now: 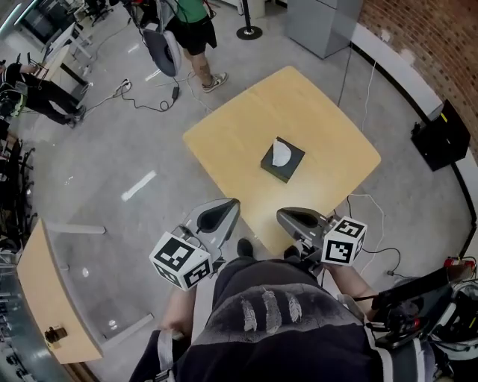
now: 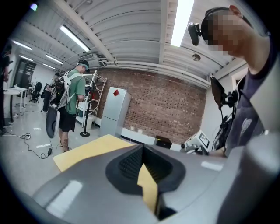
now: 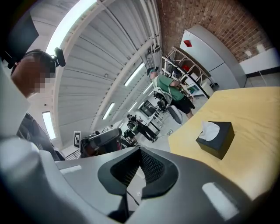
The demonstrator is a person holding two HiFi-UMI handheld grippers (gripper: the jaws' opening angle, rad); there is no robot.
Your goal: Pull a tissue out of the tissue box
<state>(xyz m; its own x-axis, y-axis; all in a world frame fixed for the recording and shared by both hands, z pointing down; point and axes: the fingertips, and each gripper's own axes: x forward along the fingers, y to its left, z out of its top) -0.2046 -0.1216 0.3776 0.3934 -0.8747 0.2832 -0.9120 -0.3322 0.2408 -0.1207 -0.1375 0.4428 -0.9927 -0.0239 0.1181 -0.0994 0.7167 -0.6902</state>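
A black tissue box (image 1: 282, 161) stands near the middle of the light wooden table (image 1: 231, 142), with a white tissue (image 1: 281, 153) sticking out of its top. Both grippers hang over the table's near edge, well short of the box. My left gripper (image 1: 230, 204) has its jaws together and holds nothing. My right gripper (image 1: 283, 215) is shut and empty too. The right gripper view has the tissue box (image 3: 217, 140) ahead and to the right, with its tissue (image 3: 210, 130) upright. In the left gripper view only the table (image 2: 85, 151) shows past the left gripper (image 2: 142, 149); the box is hidden.
A person in a green top (image 1: 193, 26) stands beyond the table's far side, near floor cables (image 1: 142, 101) and a stanchion base (image 1: 249, 32). A grey cabinet (image 1: 321, 22) stands at the back. A black case (image 1: 441, 136) lies right, and a second table (image 1: 45, 298) sits lower left.
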